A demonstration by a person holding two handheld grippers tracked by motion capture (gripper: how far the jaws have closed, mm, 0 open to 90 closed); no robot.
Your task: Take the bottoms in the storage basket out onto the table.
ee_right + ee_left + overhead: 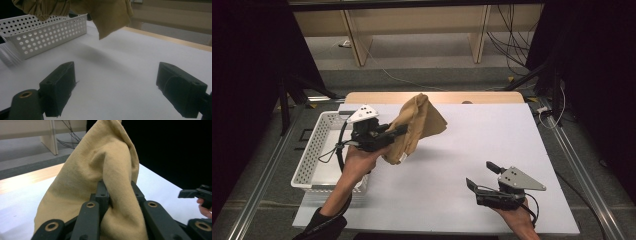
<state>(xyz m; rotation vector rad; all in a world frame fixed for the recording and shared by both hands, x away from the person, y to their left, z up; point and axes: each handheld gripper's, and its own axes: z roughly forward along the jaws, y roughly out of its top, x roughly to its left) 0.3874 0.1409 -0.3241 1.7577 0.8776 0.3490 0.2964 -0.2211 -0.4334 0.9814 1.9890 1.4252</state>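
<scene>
1. High view — the left gripper [398, 131] holds a tan cloth [418, 125] clamped and lifted off the white table [492, 145], just beside the perforated basket [312, 150]; the right gripper [479, 176] rests low, jaws spread, holding nothing.
2. Left gripper view — jaws pinch a fold of the cloth [100, 170].
3. Right gripper view — cloth [110, 15] hangs above the table near the basket [45, 32]. Likely mid-carry; next, swing it over the basket and release.

High view looks down over the white table [452, 165]; each gripper view sits low along its jaws — all share the tan cloth [417, 125].
</scene>
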